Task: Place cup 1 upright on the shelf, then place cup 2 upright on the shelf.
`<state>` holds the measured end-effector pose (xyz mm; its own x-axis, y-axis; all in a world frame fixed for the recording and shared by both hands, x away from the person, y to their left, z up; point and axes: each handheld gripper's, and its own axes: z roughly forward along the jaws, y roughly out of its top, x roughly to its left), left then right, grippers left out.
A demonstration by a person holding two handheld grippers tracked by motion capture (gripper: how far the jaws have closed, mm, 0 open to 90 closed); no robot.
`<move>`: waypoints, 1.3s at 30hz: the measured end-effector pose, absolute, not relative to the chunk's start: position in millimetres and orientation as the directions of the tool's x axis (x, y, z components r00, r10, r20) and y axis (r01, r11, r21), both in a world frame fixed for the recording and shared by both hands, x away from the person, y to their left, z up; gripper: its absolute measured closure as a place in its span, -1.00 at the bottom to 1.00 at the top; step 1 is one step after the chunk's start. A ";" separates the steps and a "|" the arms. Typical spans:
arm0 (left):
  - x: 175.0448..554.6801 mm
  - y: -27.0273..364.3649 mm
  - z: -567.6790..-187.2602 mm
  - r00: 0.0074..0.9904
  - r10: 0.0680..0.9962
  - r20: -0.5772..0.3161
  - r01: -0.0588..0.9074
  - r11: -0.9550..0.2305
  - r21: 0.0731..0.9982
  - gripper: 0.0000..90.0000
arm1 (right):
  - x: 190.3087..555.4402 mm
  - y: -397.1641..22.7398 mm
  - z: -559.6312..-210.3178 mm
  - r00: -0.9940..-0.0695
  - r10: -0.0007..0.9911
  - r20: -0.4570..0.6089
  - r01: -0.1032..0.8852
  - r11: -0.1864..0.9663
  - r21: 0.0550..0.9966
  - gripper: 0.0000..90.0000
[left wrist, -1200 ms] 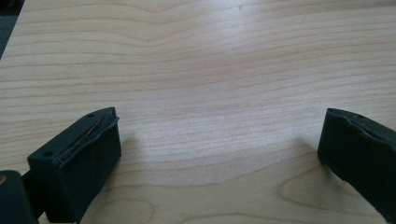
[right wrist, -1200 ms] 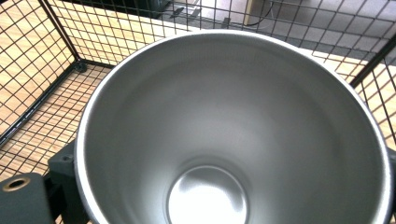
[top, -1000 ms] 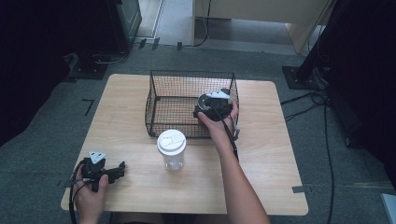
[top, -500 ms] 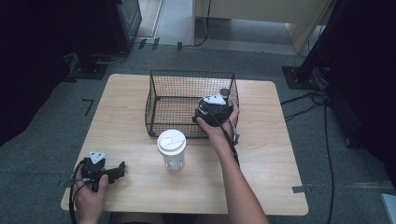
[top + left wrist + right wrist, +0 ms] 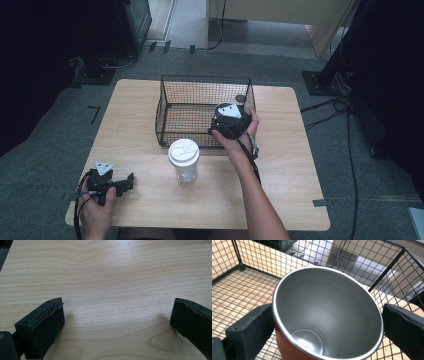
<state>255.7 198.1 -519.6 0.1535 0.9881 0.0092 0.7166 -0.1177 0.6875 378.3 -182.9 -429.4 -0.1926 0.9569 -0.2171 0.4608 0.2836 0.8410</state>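
A steel cup (image 5: pixel 324 315) with a reddish-orange outside stands upright inside the black wire basket (image 5: pixel 170 102), near its right corner. My right gripper (image 5: pixel 328 322) points down over it (image 5: pixel 231 117), one jaw on each side of the rim. Its jaws have just been opening and now stand wide, the cup loose between them. The left pad (image 5: pixel 252 332) sits close against the cup wall, and the right pad (image 5: pixel 402 327) is just off the rim. My left gripper (image 5: pixel 129 182) rests at the table's front left, open (image 5: pixel 117 315) over bare wood.
A clear plastic cup with a white lid (image 5: pixel 183 159) stands on the wooden table (image 5: pixel 285 165) just in front of the basket. The basket's wire walls (image 5: pixel 352 262) rise close around the steel cup. Cables and equipment stands lie on the floor beyond the table.
My right hand has shifted slightly toward the basket's near side above the cup. The left hand and the lidded cup have stayed put.
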 end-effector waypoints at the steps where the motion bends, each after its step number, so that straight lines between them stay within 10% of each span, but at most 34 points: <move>1: 255.7 198.1 -519.6 0.153 0.988 0.009 0.717 -0.117 0.688 -1.00 | 378.1 -183.5 -430.4 -0.191 0.956 -0.224 0.463 0.289 0.838 -1.00; 39: 255.8 197.9 -519.8 0.152 0.988 0.008 0.715 -0.115 0.690 -1.00 | 311.3 -214.5 -413.0 -0.318 0.947 -0.044 0.389 0.173 0.905 -1.00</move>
